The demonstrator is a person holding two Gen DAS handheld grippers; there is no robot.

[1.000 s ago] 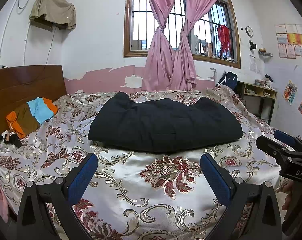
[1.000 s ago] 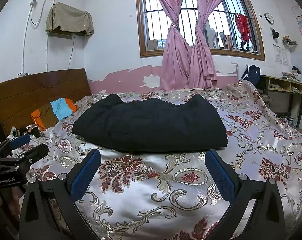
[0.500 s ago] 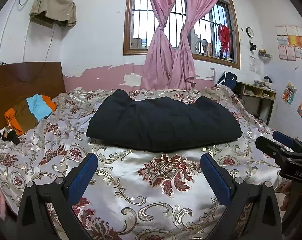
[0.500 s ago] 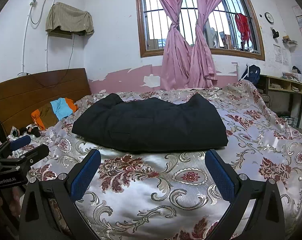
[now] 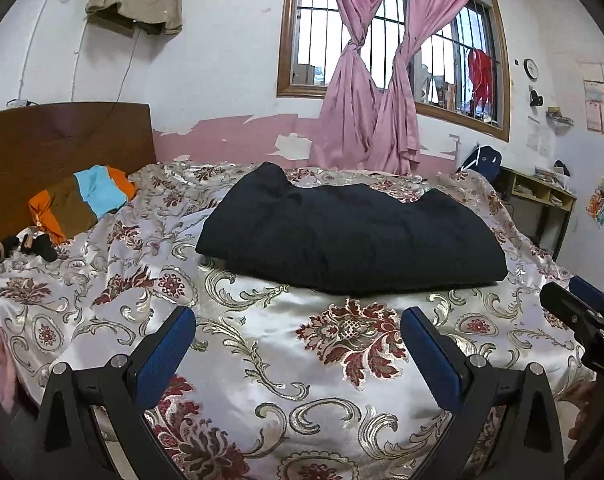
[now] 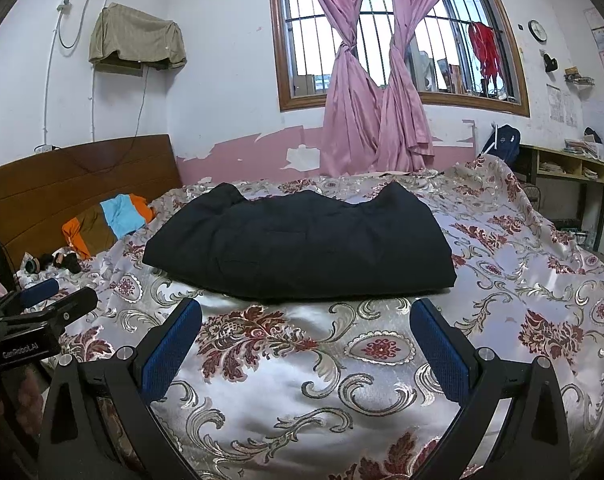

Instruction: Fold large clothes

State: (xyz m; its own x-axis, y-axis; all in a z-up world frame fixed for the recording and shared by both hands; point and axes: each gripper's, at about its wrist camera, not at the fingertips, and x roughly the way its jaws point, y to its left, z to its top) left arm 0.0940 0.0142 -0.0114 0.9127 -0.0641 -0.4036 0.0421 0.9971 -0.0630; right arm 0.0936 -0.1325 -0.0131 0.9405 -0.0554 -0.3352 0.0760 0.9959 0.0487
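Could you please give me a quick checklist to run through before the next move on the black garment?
1. Left gripper open and holding nothing: ok.
2. Right gripper open and holding nothing: ok.
3. Black garment in plain view on the bedspread, nothing lying on it: ok.
4. Both grippers short of the garment, touching neither it nor each other: ok.
5. Striped cloth by the headboard lies apart from the garment: ok.
6. Garment already fully folded, or one more fold needed: cannot tell; it lies as a compact bundle with two raised corners at the far edge.
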